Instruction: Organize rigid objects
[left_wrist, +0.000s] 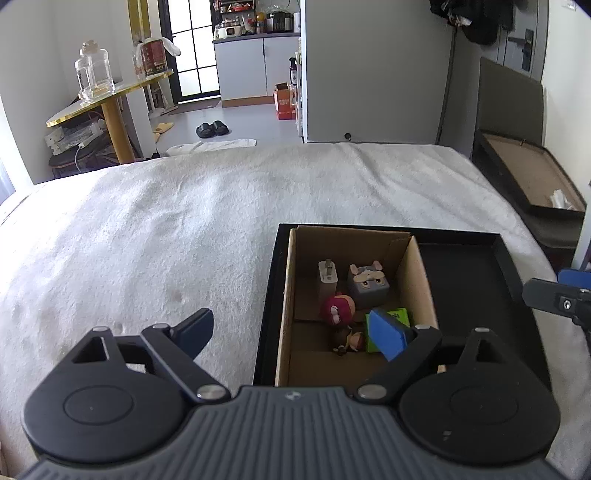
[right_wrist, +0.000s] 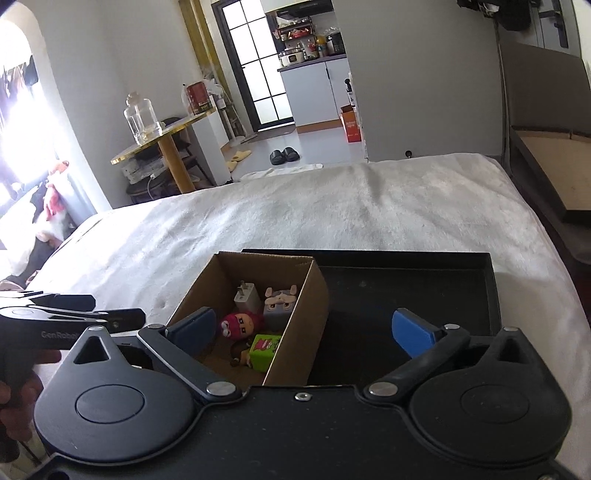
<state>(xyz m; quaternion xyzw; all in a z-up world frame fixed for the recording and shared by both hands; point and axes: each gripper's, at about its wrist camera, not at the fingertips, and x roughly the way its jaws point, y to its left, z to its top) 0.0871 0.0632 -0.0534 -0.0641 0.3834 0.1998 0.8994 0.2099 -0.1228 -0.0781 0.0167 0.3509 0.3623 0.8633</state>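
The left gripper (left_wrist: 293, 338) is matte black, with a ribbed grey housing, two round black discs with raised centres, angled linkage arms joined by silver pivot pins, and blue-padded fingers (left_wrist: 388, 334). The right gripper (right_wrist: 310, 332) has the same black discs, silver pins and blue finger pads, with a smooth black body and a small silver screw at its front edge. Seen from the right wrist, the left gripper's black handle bears pale lettering.

A glass jar (left_wrist: 94, 74) stands on a gold-rimmed side table (left_wrist: 107, 101); black slippers (left_wrist: 212, 129) beyond.
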